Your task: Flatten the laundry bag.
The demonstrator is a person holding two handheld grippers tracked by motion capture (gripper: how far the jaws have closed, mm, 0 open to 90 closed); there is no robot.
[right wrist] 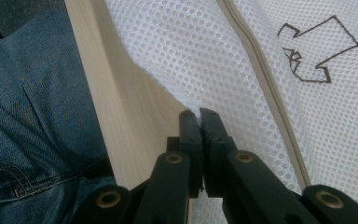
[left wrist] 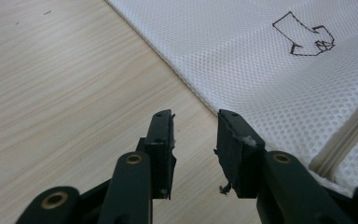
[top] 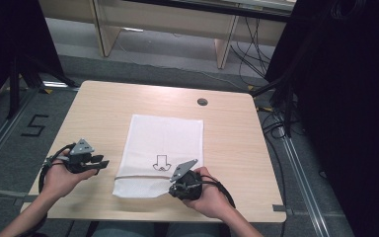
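From the high view I have my left gripper point(top: 100, 162) resting low over the bare wood of the table point(top: 98, 108), just off the left edge of the white mesh bag point(top: 165, 138). In the left gripper view its jaws stand apart with nothing between them; the pale wood shows through the gap, and the bag's edge runs diagonally just past the tips, close to the right-hand one. Moving right, the bag lies flat near the middle of the table, its long sides running away from me, with a small black arrow mark point(top: 161, 163) drawn on it and a zipper seam point(top: 143, 174) crossing it near my end. Below that seam the near corner looks slightly rumpled. Further right, my right gripper point(top: 173, 188) sits at the bag's near right corner, close to the table's front edge. In the right gripper view its jaws are pressed together on the mesh fabric point(right wrist: 214, 70), pinching the edge of the bag, with the zipper seam running just beside them and blue jeans point(right wrist: 32, 107) visible past the table edge.
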